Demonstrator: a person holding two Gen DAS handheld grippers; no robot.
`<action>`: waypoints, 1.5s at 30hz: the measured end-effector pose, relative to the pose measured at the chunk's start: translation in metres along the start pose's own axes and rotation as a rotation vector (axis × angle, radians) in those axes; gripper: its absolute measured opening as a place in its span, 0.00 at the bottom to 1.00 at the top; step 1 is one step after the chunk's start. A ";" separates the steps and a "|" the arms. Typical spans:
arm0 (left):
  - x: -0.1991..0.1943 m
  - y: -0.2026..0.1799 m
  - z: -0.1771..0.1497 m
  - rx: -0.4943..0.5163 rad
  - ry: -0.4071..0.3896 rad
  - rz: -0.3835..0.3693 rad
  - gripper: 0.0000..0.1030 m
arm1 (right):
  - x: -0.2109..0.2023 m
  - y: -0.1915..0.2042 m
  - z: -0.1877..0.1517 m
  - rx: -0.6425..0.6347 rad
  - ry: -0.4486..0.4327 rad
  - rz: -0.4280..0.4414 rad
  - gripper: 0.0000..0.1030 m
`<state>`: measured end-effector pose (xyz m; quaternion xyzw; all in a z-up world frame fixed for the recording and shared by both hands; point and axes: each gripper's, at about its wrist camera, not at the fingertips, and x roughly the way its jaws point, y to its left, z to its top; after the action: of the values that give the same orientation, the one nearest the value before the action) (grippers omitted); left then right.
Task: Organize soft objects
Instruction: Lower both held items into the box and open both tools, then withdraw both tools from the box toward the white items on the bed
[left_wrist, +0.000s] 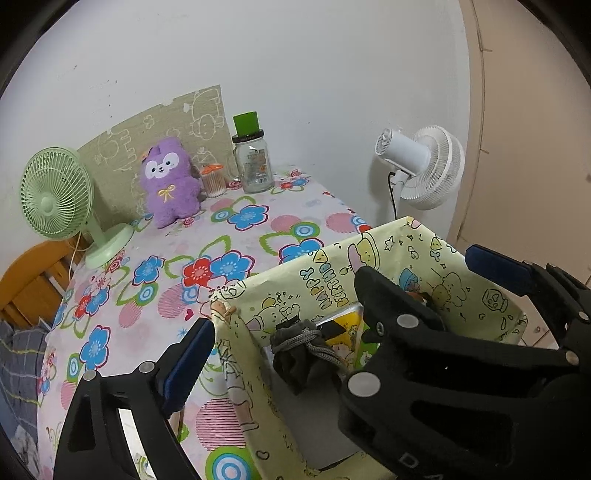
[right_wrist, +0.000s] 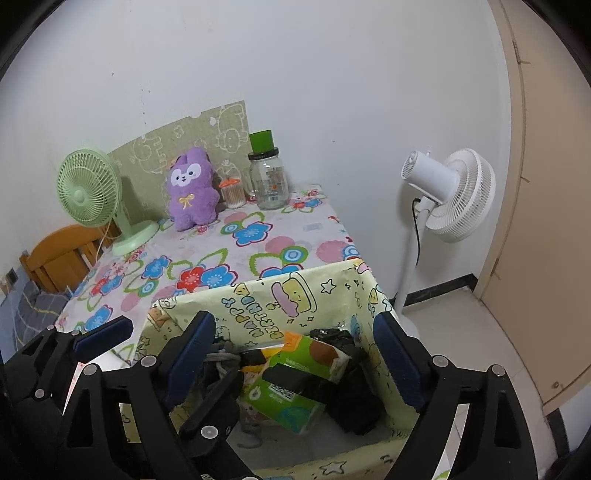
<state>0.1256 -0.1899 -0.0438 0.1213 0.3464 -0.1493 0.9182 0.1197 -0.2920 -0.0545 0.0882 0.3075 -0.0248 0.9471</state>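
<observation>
A: What is noted of the grippers?

B: The left gripper (left_wrist: 369, 317) is found spread wide over the yellow cartoon-print box (left_wrist: 476, 295), nothing clasped. The right gripper (right_wrist: 295, 350) is likewise released, its blue pads astride the box's opening.

A: And the soft objects?

B: A dark grey knotted cloth (left_wrist: 306, 350) is seen lying inside the box, beside a green tissue pack (right_wrist: 295, 376). A purple plush toy (left_wrist: 170, 181) is left upright at the far edge of the floral tablecloth (left_wrist: 236, 243), well apart from the box
</observation>
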 end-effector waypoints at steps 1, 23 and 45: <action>-0.003 0.001 -0.001 0.000 -0.010 0.006 0.91 | -0.001 0.001 0.000 0.001 0.000 0.001 0.87; -0.048 0.032 -0.018 -0.048 -0.096 0.013 0.91 | -0.044 0.044 -0.006 -0.054 -0.045 -0.042 0.87; -0.088 0.071 -0.046 -0.083 -0.126 0.034 0.91 | -0.080 0.099 -0.022 -0.123 -0.083 -0.092 0.87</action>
<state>0.0604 -0.0919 -0.0101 0.0794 0.2916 -0.1268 0.9448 0.0521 -0.1917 -0.0095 0.0143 0.2727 -0.0531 0.9605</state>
